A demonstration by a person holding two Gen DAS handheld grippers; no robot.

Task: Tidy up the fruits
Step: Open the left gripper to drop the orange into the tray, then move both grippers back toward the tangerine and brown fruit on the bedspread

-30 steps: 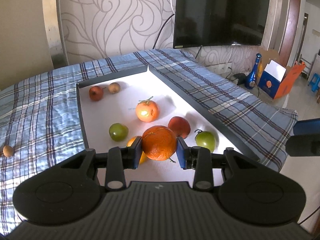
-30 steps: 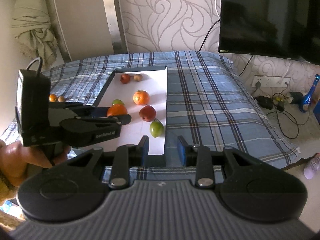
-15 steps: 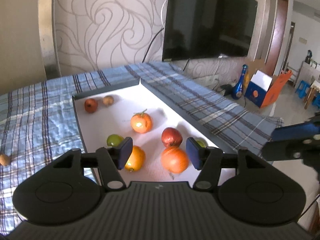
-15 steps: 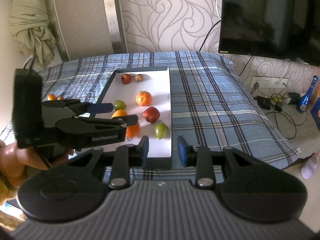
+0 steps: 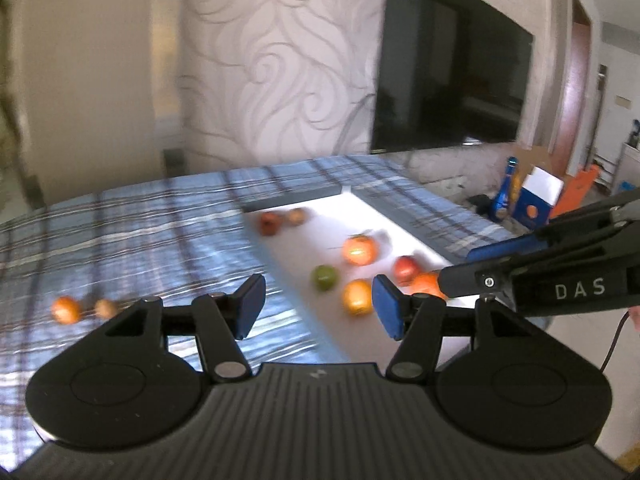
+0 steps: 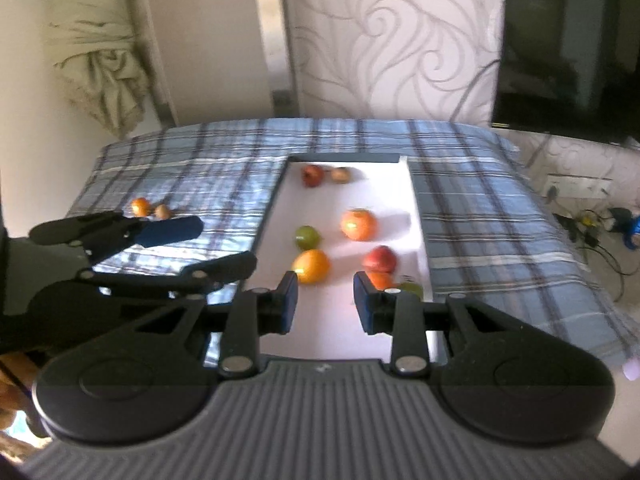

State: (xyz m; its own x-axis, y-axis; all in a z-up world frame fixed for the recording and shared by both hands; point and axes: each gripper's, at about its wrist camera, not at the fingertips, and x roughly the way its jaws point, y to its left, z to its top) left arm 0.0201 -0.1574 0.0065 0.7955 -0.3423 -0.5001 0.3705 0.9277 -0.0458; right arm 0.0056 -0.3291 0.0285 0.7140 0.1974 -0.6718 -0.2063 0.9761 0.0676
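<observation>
A white tray with dark rim [image 6: 416,216] [image 5: 304,196] lies on the plaid bed and holds several fruits: an orange [image 6: 311,266] [image 5: 357,297], a green fruit [image 6: 307,237] [image 5: 324,277], a tomato-like fruit [image 6: 358,224] [image 5: 359,250], a red apple [image 6: 379,259] [image 5: 406,269] and two small red ones at the far end [image 6: 313,175]. A small orange fruit [image 5: 65,309] [image 6: 140,206] and a brown one [image 5: 105,308] [image 6: 161,211] lie on the cloth left of the tray. My left gripper [image 5: 318,306] is open and empty above the cloth by the tray's left rim. My right gripper [image 6: 325,300] is open and empty over the tray's near end.
A plaid blue cloth [image 6: 480,208] covers the bed. A dark TV [image 5: 452,92] hangs on the swirl-patterned wall. Cables and a socket [image 6: 580,188] are on the right; boxes and a blue bottle [image 5: 506,192] stand on the floor.
My left gripper let go of the large orange in the tray, opened, and swung left toward the cloth. My right gripper opened wider and moved over the tray.
</observation>
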